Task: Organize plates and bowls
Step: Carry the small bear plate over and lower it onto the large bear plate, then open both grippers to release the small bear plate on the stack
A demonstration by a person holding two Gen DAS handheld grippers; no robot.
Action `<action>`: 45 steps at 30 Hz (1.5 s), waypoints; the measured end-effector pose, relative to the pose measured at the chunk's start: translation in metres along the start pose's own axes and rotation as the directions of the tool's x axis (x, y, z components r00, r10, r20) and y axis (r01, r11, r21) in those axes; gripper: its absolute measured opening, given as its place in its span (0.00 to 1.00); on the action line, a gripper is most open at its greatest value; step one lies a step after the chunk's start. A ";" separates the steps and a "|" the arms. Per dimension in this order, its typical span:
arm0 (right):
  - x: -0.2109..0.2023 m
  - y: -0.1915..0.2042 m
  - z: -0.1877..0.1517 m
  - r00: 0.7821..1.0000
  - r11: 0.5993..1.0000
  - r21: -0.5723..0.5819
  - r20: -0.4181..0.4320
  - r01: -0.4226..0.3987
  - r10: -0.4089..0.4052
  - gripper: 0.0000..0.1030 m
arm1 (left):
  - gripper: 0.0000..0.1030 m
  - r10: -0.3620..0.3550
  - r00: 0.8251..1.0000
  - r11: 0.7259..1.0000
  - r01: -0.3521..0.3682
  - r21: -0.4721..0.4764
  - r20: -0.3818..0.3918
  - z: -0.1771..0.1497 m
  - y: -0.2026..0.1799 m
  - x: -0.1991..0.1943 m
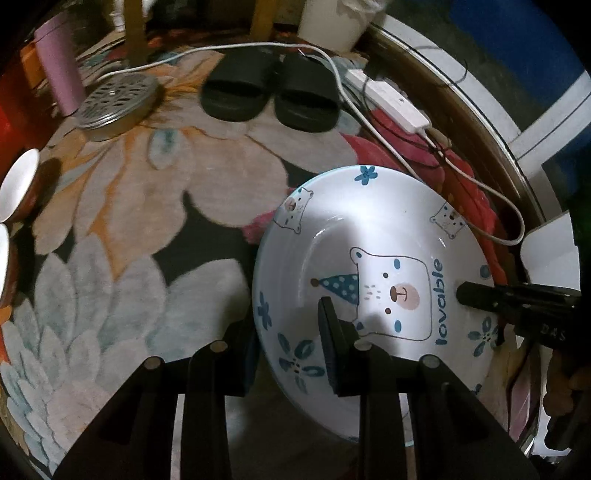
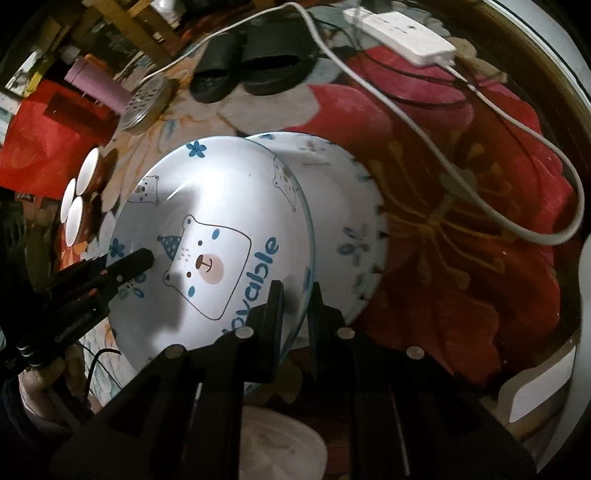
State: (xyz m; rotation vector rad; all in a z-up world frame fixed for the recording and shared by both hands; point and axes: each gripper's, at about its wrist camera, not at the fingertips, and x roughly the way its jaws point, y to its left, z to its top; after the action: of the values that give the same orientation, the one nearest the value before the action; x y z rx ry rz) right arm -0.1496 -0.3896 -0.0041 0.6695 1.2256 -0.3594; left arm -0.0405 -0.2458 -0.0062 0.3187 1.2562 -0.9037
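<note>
Glossy round bear plate (image 1: pixel 373 280), rim pinched by left fingers (image 1: pixel 328 332) and right fingers (image 2: pixel 275 314)

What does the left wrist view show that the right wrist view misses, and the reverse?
Only the left wrist view: the white bucket behind the slippers. Only the right wrist view: a second plate under the bear plate, the red bag, and a third white cup. Both: the bear plate, gripped at opposite rims by the left gripper and right gripper, plus slippers, power strip and pink cup.
</note>
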 end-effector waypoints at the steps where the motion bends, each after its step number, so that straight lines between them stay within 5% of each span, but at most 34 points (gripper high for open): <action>1: 0.001 -0.005 0.000 1.000 1.000 0.010 -0.001 0.003 -0.003 0.13 | 0.28 0.002 1.000 1.000 -0.002 0.010 -0.007 0.001 -0.004 0.004; 20: 0.018 -0.030 0.011 0.999 0.998 0.053 0.023 0.029 -0.031 0.13 | 0.28 0.055 0.996 0.997 -0.051 0.062 -0.069 0.012 -0.018 0.037; 23: 0.015 -0.035 0.016 0.998 0.997 0.073 0.051 0.025 -0.029 0.15 | 0.39 0.055 0.996 0.996 -0.049 0.075 -0.073 0.015 -0.021 0.038; 25: 0.016 -0.040 0.018 0.997 0.995 0.090 0.053 0.053 -0.058 0.16 | 0.62 0.039 0.997 0.997 -0.033 0.074 -0.073 0.017 -0.024 0.037; 29: 0.014 -0.046 0.019 0.998 0.992 0.122 0.053 0.024 -0.031 0.16 | 0.88 0.036 0.998 0.998 -0.034 0.054 -0.049 0.019 -0.021 0.029; 30: 0.013 -0.045 0.018 0.998 0.993 0.115 0.052 0.027 -0.033 0.22 | 0.92 0.038 0.998 0.998 -0.036 0.046 -0.043 0.018 -0.019 0.026; 33: 0.012 -0.042 0.017 0.998 0.993 0.110 0.050 0.033 -0.039 0.70 | 0.98 0.062 0.998 0.998 -0.062 0.023 -0.029 0.016 -0.010 0.018; 34: 0.009 -0.040 0.016 0.997 0.993 0.114 0.066 0.035 -0.043 0.79 | 0.98 0.074 0.997 0.997 -0.074 0.012 -0.023 0.016 -0.006 0.015; 39: 0.001 -0.023 0.022 0.991 0.996 0.064 0.115 0.059 -0.066 0.92 | 0.99 0.111 0.994 0.992 -0.112 -0.052 -0.013 0.012 0.018 0.005; 45: 0.002 -0.008 0.026 0.991 0.997 0.058 0.124 0.048 -0.054 0.94 | 0.99 0.148 0.989 0.986 -0.147 -0.082 -0.001 0.010 0.038 -0.007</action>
State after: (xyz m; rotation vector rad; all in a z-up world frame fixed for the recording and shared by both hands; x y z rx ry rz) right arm -0.1337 -0.4121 -0.0036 0.6539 1.1179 -0.4725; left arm -0.0063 -0.2253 -0.0064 0.3395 1.2442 -0.7243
